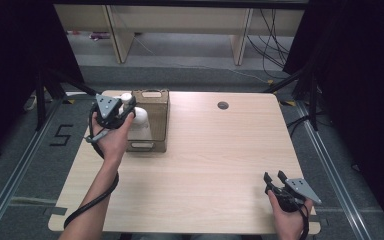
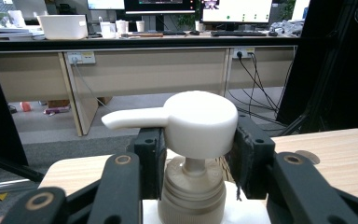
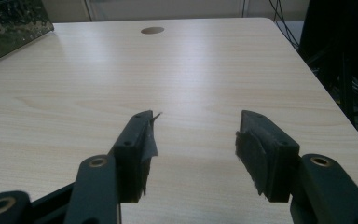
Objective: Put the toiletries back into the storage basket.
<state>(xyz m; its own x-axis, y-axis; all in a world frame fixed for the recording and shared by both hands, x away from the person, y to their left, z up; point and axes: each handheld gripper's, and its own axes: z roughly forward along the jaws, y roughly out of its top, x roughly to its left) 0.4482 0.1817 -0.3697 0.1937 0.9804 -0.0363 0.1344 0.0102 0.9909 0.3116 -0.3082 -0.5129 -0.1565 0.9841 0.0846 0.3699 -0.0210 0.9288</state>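
Bottle: I have a white pump bottle (image 1: 139, 122) at the far-left part of the table, standing upright at the left edge of the brown basket (image 1: 156, 107); from the high view I cannot tell for sure whether its base is inside the basket or just over its rim.
Pump head: in the left gripper view the pump head (image 2: 200, 123) sits between my jaws, its spout (image 2: 133, 118) pointing off to the left of that view, with the tan collar (image 2: 192, 193) below it.
Left gripper: my left gripper (image 2: 196, 154) is clamped on the pump head, pads pressed to both of its sides; I judge the hold to be on the cap and not on the body.
Step in hand: I read this as carrying the bottle at the basket by its top, either lifting it out or setting it in.
Doing it well: I would keep the bottle vertical and move slowly, because the head rides on a thin stem and may press down or turn under side load. I would clear the basket wall fully before going sideways.
Risk: a smooth rounded cap can slip from the pads if I tilt.
Right gripper: my right gripper (image 1: 276, 181) rests near the front-right corner, jaws spread wide and holding nothing, well apart from the bottle.
Table: the light wood table (image 1: 220, 150) is bare between the two grippers.
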